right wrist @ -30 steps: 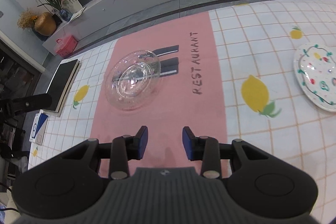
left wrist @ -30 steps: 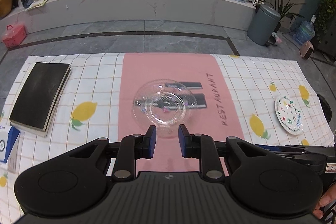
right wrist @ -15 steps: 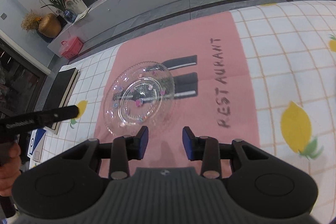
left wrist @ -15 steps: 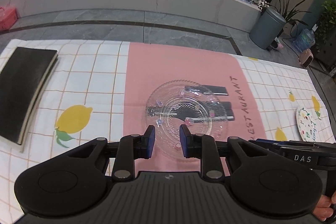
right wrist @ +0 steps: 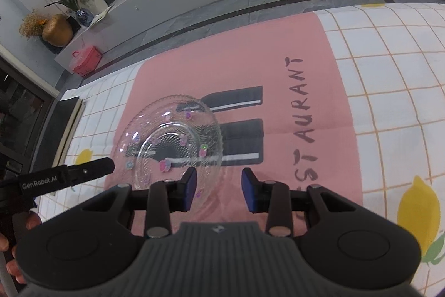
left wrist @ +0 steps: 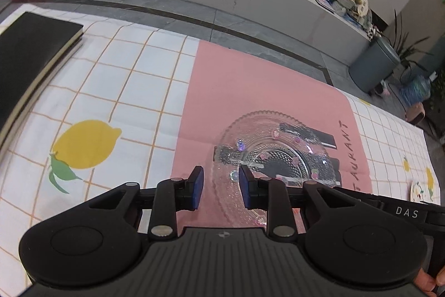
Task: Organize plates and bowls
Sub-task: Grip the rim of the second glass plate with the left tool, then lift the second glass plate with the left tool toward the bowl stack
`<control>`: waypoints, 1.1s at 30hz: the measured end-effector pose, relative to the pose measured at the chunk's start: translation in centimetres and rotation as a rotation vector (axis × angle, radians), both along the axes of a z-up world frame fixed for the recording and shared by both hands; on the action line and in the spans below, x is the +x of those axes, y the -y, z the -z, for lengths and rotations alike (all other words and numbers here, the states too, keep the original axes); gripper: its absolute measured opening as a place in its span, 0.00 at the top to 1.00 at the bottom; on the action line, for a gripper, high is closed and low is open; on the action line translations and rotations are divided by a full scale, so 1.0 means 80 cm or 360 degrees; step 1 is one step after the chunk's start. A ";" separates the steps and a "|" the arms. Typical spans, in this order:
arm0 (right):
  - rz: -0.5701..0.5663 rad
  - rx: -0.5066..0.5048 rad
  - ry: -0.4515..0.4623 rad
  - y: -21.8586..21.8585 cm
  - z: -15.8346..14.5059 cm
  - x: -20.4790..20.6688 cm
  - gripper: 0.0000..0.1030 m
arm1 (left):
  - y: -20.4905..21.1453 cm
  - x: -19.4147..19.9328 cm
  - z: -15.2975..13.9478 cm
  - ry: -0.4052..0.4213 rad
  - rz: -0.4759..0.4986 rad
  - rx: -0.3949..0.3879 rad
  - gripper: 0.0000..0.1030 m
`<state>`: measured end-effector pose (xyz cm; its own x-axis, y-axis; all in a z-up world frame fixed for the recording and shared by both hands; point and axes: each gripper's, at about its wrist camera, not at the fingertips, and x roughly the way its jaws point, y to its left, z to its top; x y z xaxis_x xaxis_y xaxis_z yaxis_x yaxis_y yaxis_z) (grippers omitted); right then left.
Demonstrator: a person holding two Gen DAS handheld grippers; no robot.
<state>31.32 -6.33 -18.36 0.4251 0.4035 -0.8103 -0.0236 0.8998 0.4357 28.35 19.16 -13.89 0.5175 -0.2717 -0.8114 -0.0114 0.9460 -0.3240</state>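
The left hand-held gripper (left wrist: pixel 219 187) sat parted and empty, straddling the near-left rim of the glass plate (left wrist: pixel 278 155) on the pink mat (left wrist: pixel 250 91). The right hand-held gripper (right wrist: pixel 218 189) hung wide apart, empty, over the near-right rim. Best to slide one finger under the scalloped edge and close gently, as glass slips.
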 end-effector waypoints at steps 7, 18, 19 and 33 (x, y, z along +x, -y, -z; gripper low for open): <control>-0.0017 -0.0011 0.0038 -0.006 0.006 0.004 0.76 | -0.001 0.004 0.014 -0.0034 -0.0015 -0.0021 0.70; -0.0013 0.0023 -0.0008 -0.010 0.010 0.003 0.91 | 0.019 0.001 0.009 -0.0022 0.0012 0.0078 0.83; -0.0012 0.0024 -0.0019 -0.009 0.008 0.002 0.91 | 0.021 0.000 0.006 -0.0021 0.0027 0.0087 0.83; 0.0009 0.0138 -0.0036 0.012 -0.030 -0.049 0.90 | 0.029 -0.050 -0.049 0.0031 0.0084 0.0085 0.83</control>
